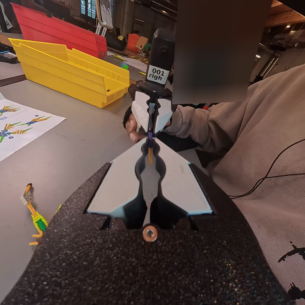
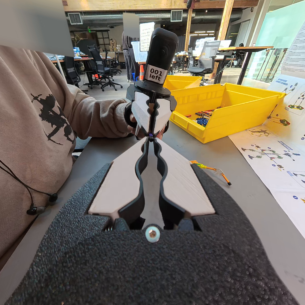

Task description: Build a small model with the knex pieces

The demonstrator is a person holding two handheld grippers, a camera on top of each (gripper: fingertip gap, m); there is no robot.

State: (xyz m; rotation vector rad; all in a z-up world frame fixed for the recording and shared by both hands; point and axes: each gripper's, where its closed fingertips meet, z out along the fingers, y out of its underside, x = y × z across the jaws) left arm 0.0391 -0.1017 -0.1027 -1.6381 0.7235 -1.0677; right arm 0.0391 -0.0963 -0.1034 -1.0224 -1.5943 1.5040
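Right now the two hand-held grippers meet tip to tip above the grey table (image 1: 79, 148), each with white fingers lined in black. The left gripper (image 1: 150, 142) has its fingers drawn narrow and pinches a short orange-yellow plastic rod (image 1: 150, 157) capped by a small purple plastic connector (image 1: 150, 136); the rod lies back between its fingers, the connector sticks out at the tips. The right gripper (image 2: 150, 139) is likewise drawn close, and its tips nip the same purple connector (image 2: 150, 135) from the opposite side, so the piece sits held between both, off the table surface.

Seen from the left wrist view, the right gripper (image 1: 151, 132) points straight at the camera, a person's hand (image 1: 132, 125) in a beige sweatshirt sleeve (image 1: 206, 125) wrapped round its grip. From the right wrist view the left gripper (image 2: 149, 132) faces likewise.

A partly built toy assembly of orange rods, a grey hub and a green-yellow clip (image 1: 32, 209) lies on the table near the left gripper's body, apart from it; in the right wrist view it shows just beside the right gripper's far finger (image 2: 212, 170). A long yellow plastic bin (image 1: 71, 72) stands toward the far edge, holding loose coloured rods and blue connectors (image 2: 202, 118). A red plastic bin (image 1: 56, 34) stands behind it. A white printed instruction sheet (image 1: 24, 128) lies flat along the table edge.
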